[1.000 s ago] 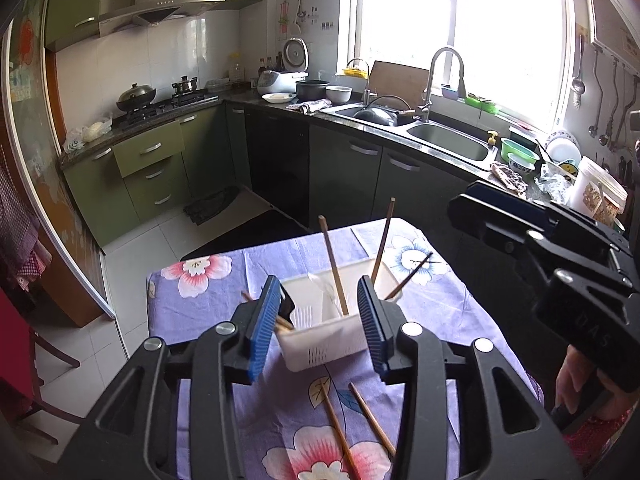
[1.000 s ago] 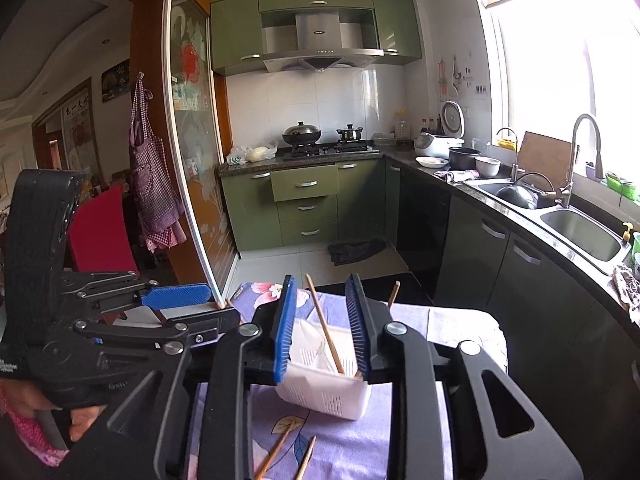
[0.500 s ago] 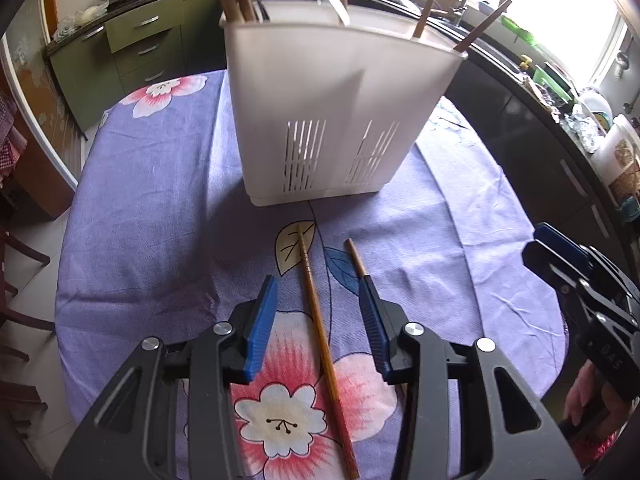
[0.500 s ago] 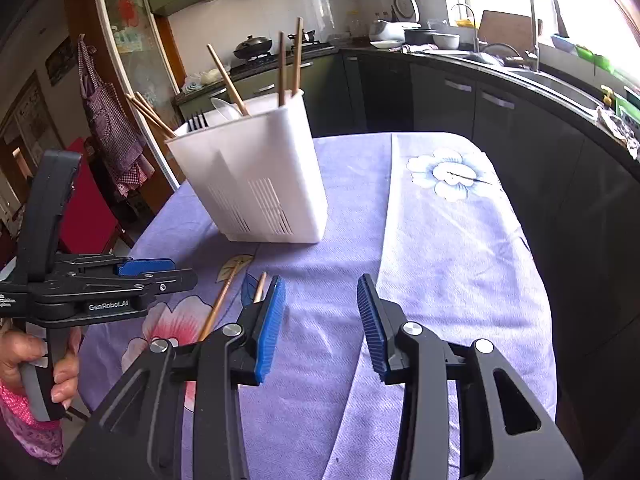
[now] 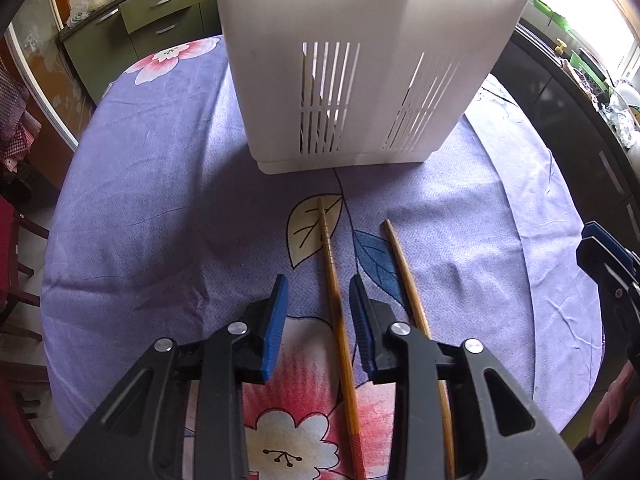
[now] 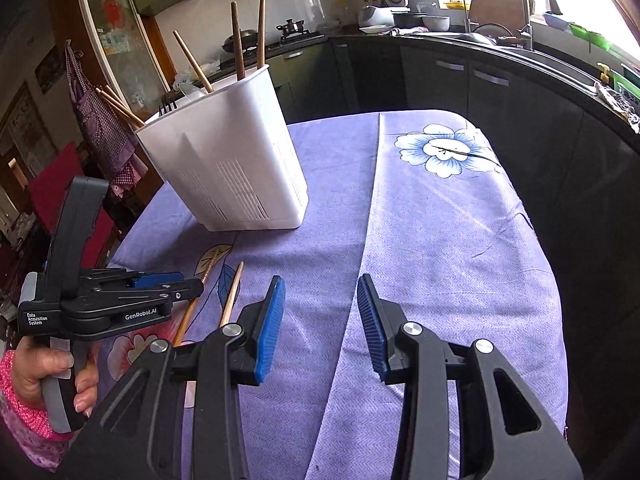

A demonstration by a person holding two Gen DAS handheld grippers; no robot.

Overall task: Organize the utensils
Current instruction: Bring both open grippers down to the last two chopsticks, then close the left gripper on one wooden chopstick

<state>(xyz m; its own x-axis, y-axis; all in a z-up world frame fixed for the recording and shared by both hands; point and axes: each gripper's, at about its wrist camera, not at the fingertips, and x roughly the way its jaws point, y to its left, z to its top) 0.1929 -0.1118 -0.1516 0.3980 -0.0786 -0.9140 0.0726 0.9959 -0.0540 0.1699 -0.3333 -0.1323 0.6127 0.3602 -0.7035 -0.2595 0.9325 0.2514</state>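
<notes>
while the right gripper [image 6: 320, 312] hangs spread, the spread left gripper [image 5: 318, 308] straddles a chopstick [image 5: 334, 292].

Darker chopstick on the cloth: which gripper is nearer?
Left. The left gripper straddles the darker chopstick; the right gripper hovers over bare cloth beside the pair.

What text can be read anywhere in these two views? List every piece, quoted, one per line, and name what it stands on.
"GenRobot.AI": on the side of the left gripper, seen from the right wrist.
"Data Acquisition System": on the rear block of the same gripper's body.
Papers and posters on the far wall and door: too blurred to read.
Left wrist view: no readable text; the white utensil holder is unmarked.
</notes>
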